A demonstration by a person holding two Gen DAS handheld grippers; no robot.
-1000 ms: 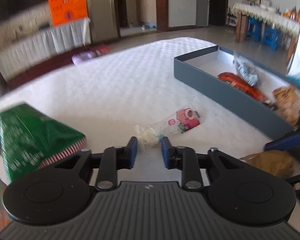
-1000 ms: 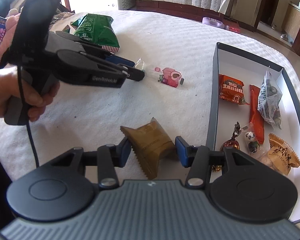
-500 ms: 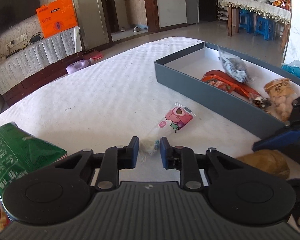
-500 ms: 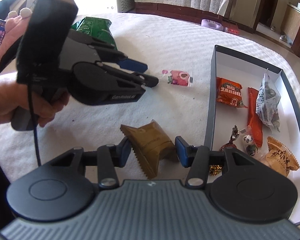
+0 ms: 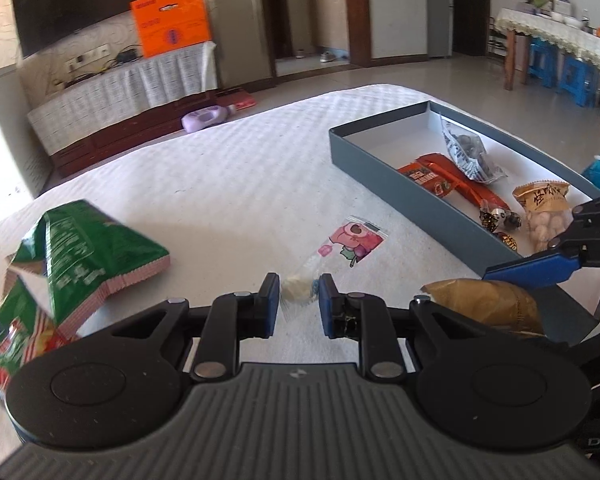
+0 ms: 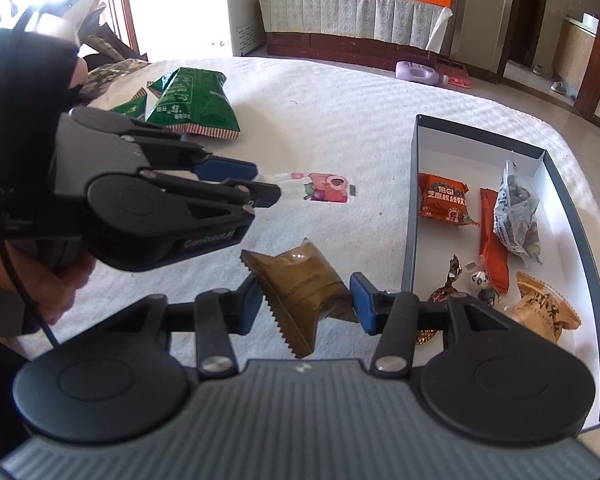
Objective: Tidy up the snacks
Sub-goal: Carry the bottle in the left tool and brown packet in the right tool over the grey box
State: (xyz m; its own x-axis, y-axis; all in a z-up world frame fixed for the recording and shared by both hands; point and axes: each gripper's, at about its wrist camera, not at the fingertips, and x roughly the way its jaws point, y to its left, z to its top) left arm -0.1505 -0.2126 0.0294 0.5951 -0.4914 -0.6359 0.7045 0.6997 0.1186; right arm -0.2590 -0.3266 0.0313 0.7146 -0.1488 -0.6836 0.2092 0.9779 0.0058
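White quilted bedding (image 5: 228, 184) carries everything, spread over what looks like a bed. From the left wrist view, the left tongs (image 5: 299, 300) sit at lower centre, clamped on the clear tail end of a pink-printed candy packet (image 5: 350, 242), whose printed half stretches up and to the right of the pads. The right wrist view shows the same packet (image 6: 326, 188) from the side, at mid-frame, running out from the tip of the left tongs (image 6: 260, 188); whether it has fully left the bedding is hard to judge from either angle.

The right tongs (image 6: 306, 300) are closed on a brown pillow-shaped snack (image 6: 304, 280), its serrated edge hanging down between the blue pads. In the left view only one blue finger and a bulge of that brown snack (image 5: 488, 304) show at lower right.

A grey box (image 6: 414, 208) with a white inside fills the right side of the right view, and looking down into it you can count an orange packet (image 6: 446, 200), a long orange stick (image 6: 490, 240), a clear bag of dark nuts (image 6: 518, 216), foil candies (image 6: 446, 288) and a tan packet (image 6: 544, 312). The left view gives its outer wall instead (image 5: 400, 184).

Green chip bags (image 5: 96, 248) lie at the left of the left view, upper left in the right view (image 6: 192, 104). A person's hand (image 6: 60, 288) grips the left handle, seen only from the right.
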